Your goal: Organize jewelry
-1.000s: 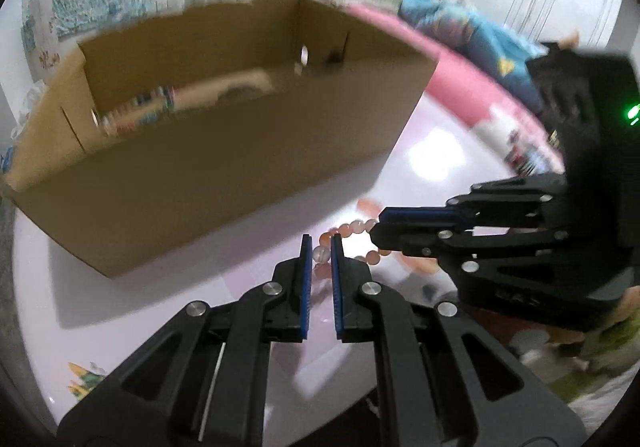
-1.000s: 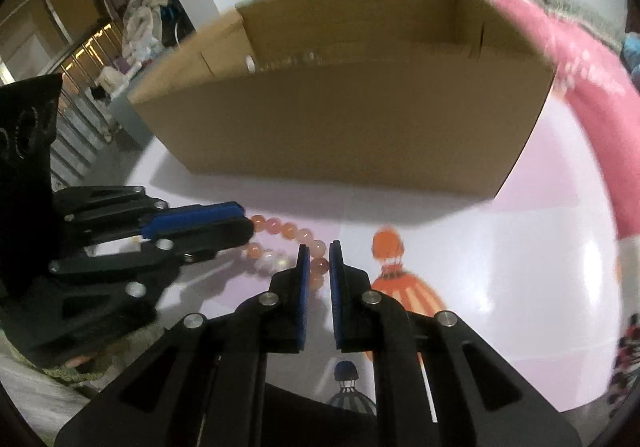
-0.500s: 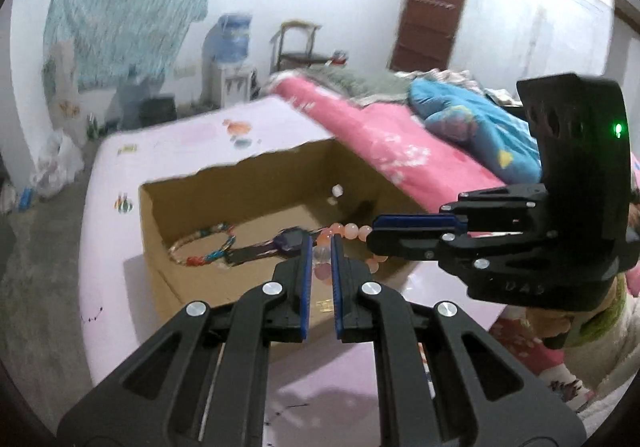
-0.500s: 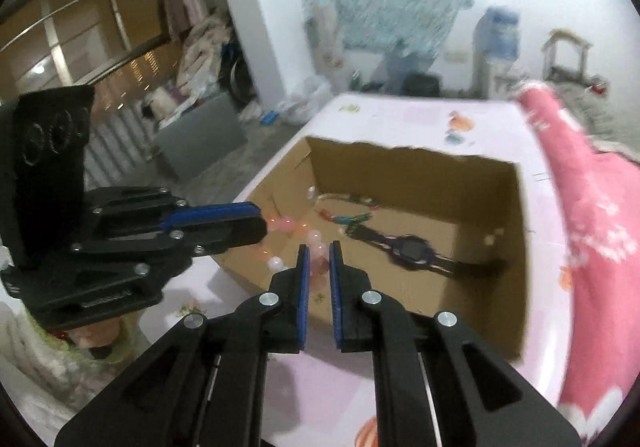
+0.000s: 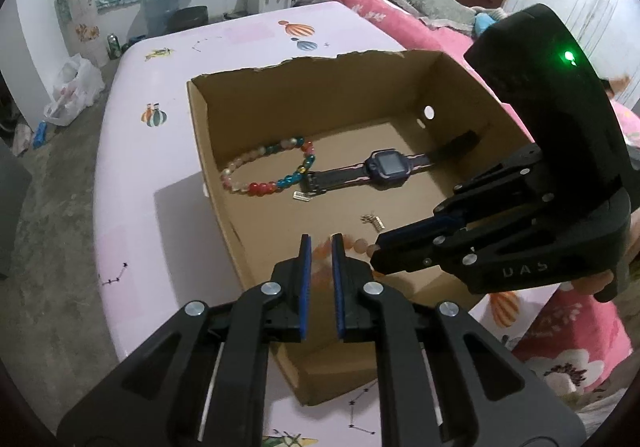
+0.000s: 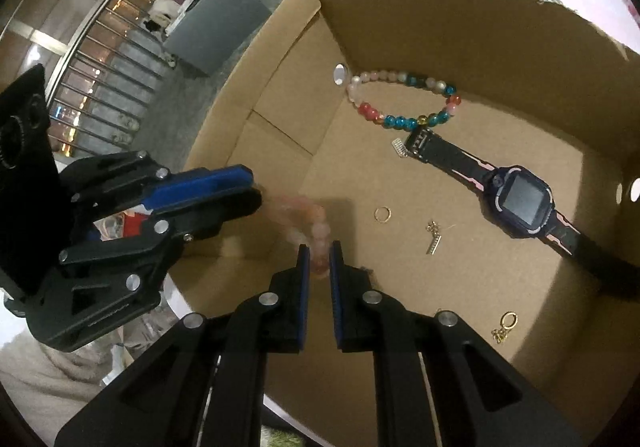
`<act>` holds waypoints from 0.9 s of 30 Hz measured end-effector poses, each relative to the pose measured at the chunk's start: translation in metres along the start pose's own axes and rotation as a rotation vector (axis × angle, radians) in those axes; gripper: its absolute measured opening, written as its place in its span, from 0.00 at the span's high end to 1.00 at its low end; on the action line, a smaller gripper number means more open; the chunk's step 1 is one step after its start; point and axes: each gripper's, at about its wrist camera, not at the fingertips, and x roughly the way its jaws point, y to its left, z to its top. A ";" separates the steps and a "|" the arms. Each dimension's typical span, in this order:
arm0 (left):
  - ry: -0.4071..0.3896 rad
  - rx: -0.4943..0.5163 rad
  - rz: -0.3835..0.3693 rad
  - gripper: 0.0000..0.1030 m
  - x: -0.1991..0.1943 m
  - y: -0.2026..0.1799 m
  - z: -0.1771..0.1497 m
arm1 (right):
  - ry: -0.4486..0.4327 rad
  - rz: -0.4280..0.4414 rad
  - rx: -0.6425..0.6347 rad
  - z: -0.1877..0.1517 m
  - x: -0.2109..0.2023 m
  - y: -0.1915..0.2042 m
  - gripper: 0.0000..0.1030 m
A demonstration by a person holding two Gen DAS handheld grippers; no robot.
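Observation:
Both grippers hold one pink bead bracelet (image 5: 357,246) over the near end of an open cardboard box (image 5: 320,87). My left gripper (image 5: 319,247) is shut on one side of it; the bracelet (image 6: 310,225) looks blurred in the right wrist view. My right gripper (image 6: 319,253) is shut on its other side and also shows in the left wrist view (image 5: 376,253). Inside the box lie a multicoloured bead bracelet (image 5: 272,169), a dark watch (image 5: 386,166) and small gold pieces (image 6: 434,239).
The box stands on a pale pink table (image 5: 132,175) with balloon prints. A pink bed (image 5: 400,23) lies at the right. A gold ring (image 6: 383,214) and a gold earring (image 6: 506,323) lie on the box floor. Grey floor and bags are at the left.
Both grippers have carried the pink bracelet up from the table in front of the box and over its rim; it now hangs above the box floor.

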 end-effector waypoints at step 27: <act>-0.127 -0.467 -0.205 0.18 -0.012 0.055 -0.054 | -0.551 -0.210 0.420 -0.138 -0.145 -0.109 0.31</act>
